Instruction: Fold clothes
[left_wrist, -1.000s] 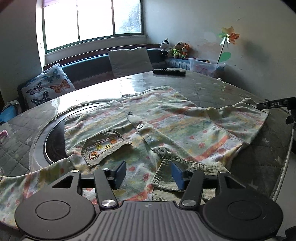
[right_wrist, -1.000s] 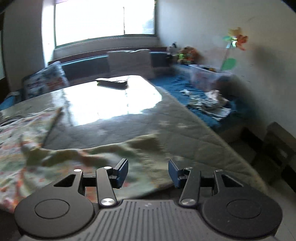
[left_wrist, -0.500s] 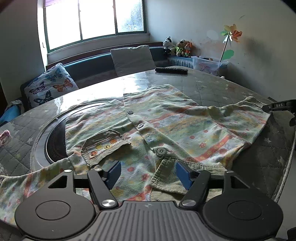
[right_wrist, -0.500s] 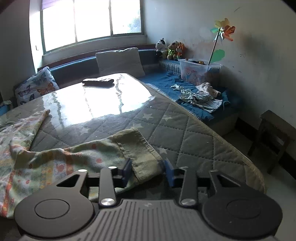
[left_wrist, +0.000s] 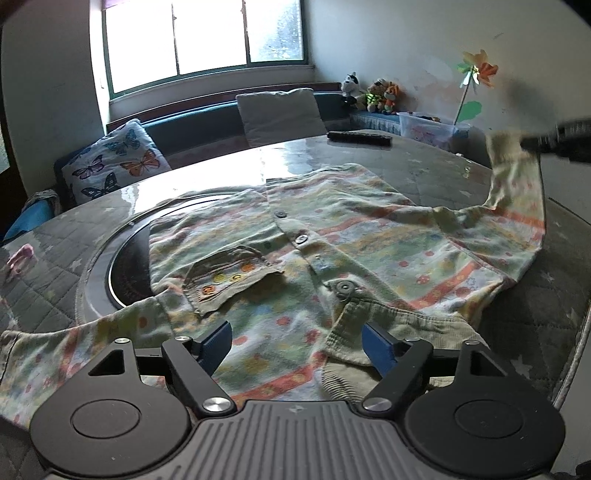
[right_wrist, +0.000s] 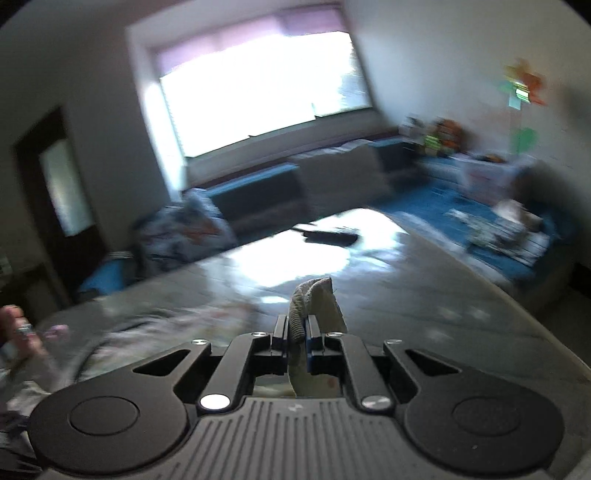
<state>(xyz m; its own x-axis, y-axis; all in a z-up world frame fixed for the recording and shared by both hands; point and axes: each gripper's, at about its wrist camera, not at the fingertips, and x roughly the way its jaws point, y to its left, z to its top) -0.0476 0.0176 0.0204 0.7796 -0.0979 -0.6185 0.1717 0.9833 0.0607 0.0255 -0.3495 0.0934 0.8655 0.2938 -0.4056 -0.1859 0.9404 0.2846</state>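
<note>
A small patterned shirt (left_wrist: 332, 251) with snap buttons and a corduroy chest pocket (left_wrist: 229, 277) lies spread on the round table (left_wrist: 48, 251). My left gripper (left_wrist: 297, 341) is open, low over the shirt's near hem by the corduroy collar piece (left_wrist: 399, 325). My right gripper (right_wrist: 295, 332) is shut on the ribbed cuff (right_wrist: 314, 299) of the right sleeve (left_wrist: 517, 192) and holds it lifted above the table. It also shows at the right edge of the left wrist view (left_wrist: 561, 138). The right wrist view is blurred.
A black remote (left_wrist: 358, 138) lies at the table's far side. A dark round inset (left_wrist: 125, 273) sits under the shirt's left part. A window bench with cushions (left_wrist: 114, 162), soft toys (left_wrist: 376, 98) and a plastic box (left_wrist: 428, 127) stands behind. The table edge (left_wrist: 576, 347) runs close on the right.
My right gripper has shut on the sleeve cuff and lifted it up off the table. My left gripper has opened wider and stayed over the near hem.
</note>
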